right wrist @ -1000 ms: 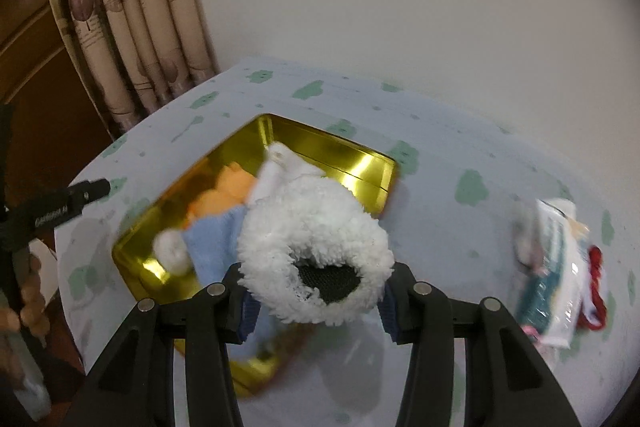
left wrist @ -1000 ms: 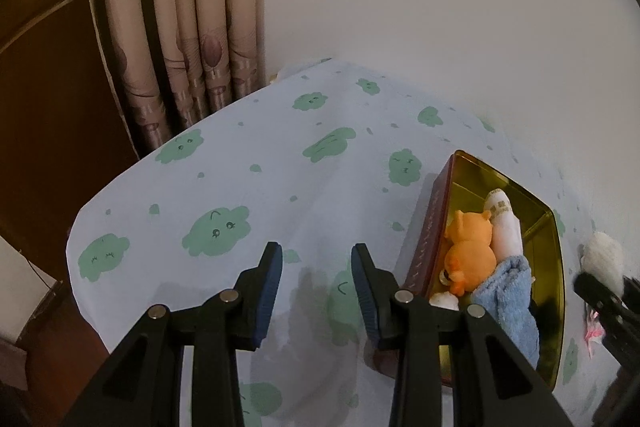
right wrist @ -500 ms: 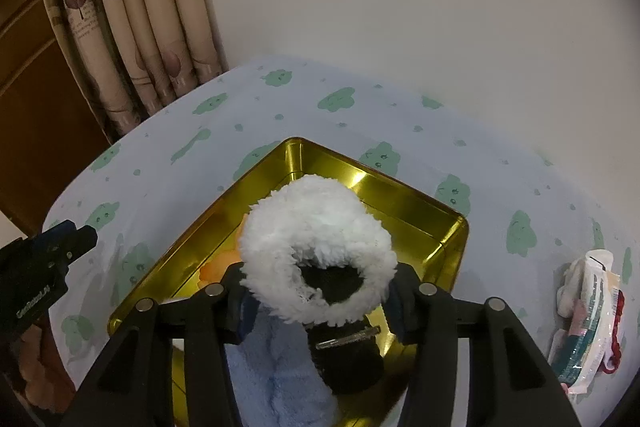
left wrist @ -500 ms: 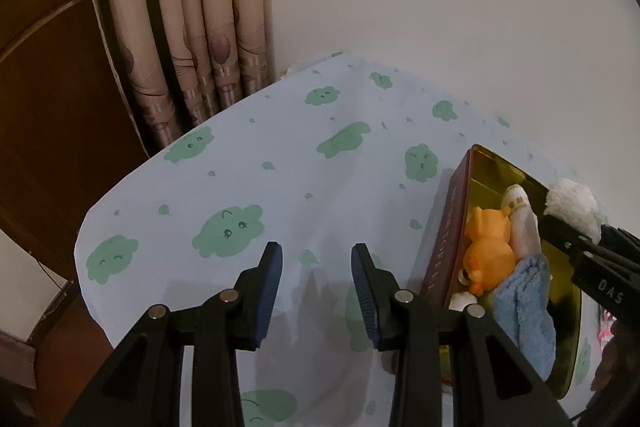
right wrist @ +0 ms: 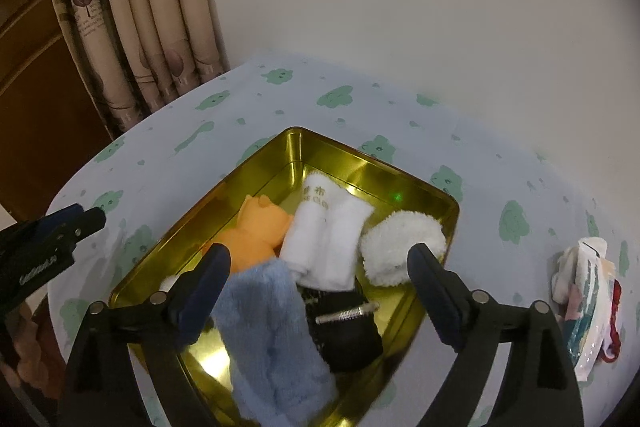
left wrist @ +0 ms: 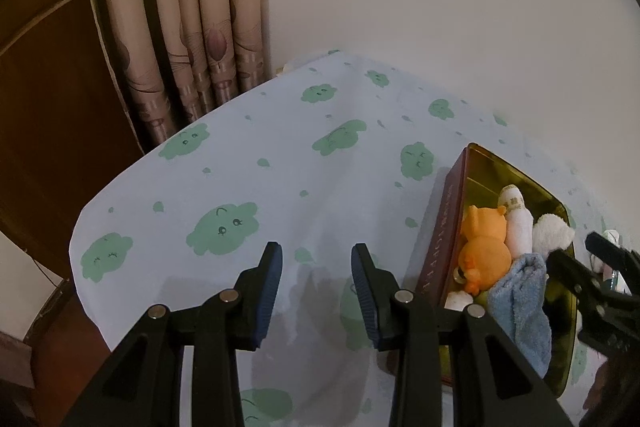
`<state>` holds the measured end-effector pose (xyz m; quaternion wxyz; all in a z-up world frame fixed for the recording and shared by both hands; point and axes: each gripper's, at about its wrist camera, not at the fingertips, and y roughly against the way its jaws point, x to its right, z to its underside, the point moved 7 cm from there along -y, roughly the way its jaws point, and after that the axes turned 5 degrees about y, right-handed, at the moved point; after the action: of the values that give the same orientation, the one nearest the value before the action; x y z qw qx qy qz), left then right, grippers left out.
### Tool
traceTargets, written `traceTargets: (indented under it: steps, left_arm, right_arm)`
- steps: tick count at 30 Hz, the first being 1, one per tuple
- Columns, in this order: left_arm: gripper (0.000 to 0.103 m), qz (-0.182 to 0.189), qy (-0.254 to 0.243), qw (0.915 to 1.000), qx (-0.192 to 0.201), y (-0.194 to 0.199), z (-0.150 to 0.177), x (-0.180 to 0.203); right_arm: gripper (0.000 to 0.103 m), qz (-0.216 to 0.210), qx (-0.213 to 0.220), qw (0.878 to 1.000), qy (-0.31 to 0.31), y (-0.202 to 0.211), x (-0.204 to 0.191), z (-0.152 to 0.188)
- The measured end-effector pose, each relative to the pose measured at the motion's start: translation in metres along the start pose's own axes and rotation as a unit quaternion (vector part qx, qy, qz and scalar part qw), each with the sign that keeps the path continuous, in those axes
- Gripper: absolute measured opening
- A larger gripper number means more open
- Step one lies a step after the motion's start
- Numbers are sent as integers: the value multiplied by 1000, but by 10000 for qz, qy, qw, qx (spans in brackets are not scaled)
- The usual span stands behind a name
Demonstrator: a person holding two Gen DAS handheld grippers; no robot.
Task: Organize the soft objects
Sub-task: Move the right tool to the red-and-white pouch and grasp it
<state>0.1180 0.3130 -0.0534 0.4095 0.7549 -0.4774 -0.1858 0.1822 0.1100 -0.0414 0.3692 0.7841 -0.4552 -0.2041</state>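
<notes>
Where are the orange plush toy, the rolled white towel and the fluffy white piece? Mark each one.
orange plush toy (right wrist: 260, 231), right wrist view, on its body.
rolled white towel (right wrist: 324, 239), right wrist view, middle of the roll.
fluffy white piece (right wrist: 402, 247), right wrist view, centre of the fleece.

Free room: bare tablecloth (left wrist: 280, 167), left half of the left view.
In the way: gold tin (right wrist: 404, 183), full (lower middle, right view).
Far right: packet pile (right wrist: 588, 303).
</notes>
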Motion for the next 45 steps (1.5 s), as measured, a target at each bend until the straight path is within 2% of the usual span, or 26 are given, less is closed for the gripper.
traceTargets:
  steps: [8, 14, 20, 24, 27, 32, 35, 39, 45]
  left_arm:
    - [36, -62, -83, 9999, 38, 1, 1, 3]
    - [36, -80, -107, 9999, 52, 3, 2, 3]
    - [36, -126, -140, 9998, 121, 8, 3, 4]
    - [36, -186, -212, 9994, 183, 10, 3, 5]
    - [36, -235, -272, 9991, 213, 10, 3, 7]
    - [36, -306, -326, 9986, 277, 10, 2, 7]
    - [36, -382, -322, 9983, 303, 9, 1, 5]
    - [36, -451, -227, 9970, 579, 16, -5, 1]
    - [36, -520, -284, 9954, 754, 18, -10, 3]
  right_arm:
    - [88, -47, 256, 9994, -248, 35, 18, 15]
    - [88, 227, 420, 9967, -650, 60, 64, 28]
    - [88, 906, 409, 9911, -881, 86, 139, 60]
    - [88, 1561, 324, 9777, -1371, 104, 214, 92]
    - [89, 1880, 177, 9660, -1769, 110, 264, 116]
    - [89, 2149, -131, 9538, -2095, 99, 315, 145]
    - [88, 2071, -252, 9540, -2155, 81, 329, 151]
    - [88, 1894, -339, 9570, -2171, 54, 333, 152]
    - [88, 1922, -417, 9588, -2050, 27, 345, 152]
